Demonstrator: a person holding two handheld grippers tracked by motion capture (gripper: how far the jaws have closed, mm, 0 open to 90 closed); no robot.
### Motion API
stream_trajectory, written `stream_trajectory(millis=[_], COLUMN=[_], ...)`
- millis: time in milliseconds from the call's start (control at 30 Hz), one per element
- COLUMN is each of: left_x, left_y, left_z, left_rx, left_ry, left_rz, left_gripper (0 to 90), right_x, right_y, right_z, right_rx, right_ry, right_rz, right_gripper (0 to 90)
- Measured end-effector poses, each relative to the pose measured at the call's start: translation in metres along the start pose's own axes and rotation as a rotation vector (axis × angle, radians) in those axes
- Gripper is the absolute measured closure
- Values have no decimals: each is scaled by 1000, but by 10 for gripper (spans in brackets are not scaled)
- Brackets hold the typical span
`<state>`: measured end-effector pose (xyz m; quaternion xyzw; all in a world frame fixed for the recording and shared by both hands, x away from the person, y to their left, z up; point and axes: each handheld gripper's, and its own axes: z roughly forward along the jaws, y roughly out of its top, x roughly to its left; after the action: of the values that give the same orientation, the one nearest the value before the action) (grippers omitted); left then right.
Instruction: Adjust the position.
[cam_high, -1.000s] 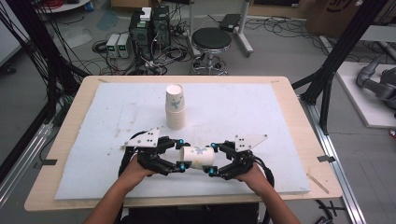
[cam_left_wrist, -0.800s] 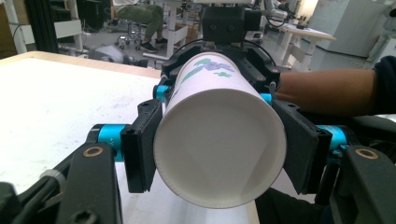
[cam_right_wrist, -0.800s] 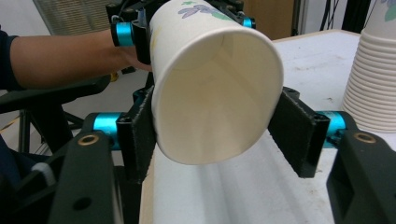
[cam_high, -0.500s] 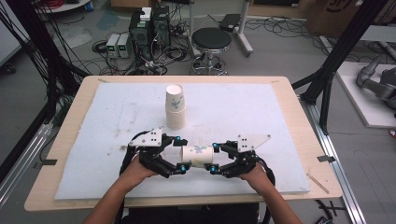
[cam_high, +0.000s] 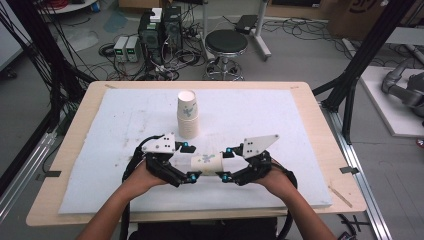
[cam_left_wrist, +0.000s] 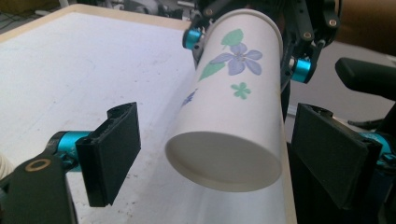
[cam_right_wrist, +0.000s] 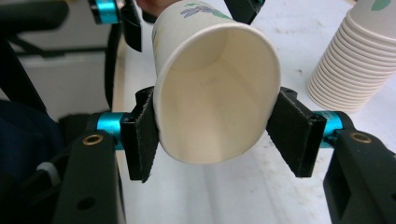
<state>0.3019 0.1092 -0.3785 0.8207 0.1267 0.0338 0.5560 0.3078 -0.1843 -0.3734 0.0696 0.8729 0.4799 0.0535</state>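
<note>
One paper cup (cam_high: 206, 163) lies sideways just above the white mat (cam_high: 100, 150), near the desk's front edge, btwn both grippers. Left gripper (cam_high: 188, 162): jaws spread, just opened, bottom end btwn them, pads clear. Right gripper (cam_high: 226, 164) clenched on cup's squashed rim. Cup stack (cam_high: 187, 114) stands behind, near mid-desk.

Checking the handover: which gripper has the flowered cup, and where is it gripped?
The right gripper holds the paper cup at its open rim, squeezed slightly oval. The left gripper fingers stand apart from its base.
</note>
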Motion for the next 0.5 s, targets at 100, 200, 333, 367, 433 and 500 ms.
stream_trajectory(millis=[100, 200, 333, 367, 433, 500], left_x=[0, 0, 1, 1, 1, 1], left_y=[3, 4, 5, 5, 5, 6], left_z=[0, 0, 0, 0, 1, 2], left_rx=[42, 65, 86, 103, 112, 123], left_ry=[1, 4, 6, 10, 10, 8], left_rz=[24, 32, 40, 45, 50, 55], left_gripper=[159, 161, 165, 166, 168, 169], right_x=[-1, -2, -2, -2, -2, -2], right_y=[11, 19, 28, 30, 32, 38], right_z=[2, 5, 9, 10, 11, 14], right_rx=[62, 121, 182, 198, 214, 262], right_ry=[1, -4, 0, 3, -1, 3], right_rz=[-31, -59, -83, -87, -96, -111], right_gripper=[384, 382, 382, 381, 380, 380])
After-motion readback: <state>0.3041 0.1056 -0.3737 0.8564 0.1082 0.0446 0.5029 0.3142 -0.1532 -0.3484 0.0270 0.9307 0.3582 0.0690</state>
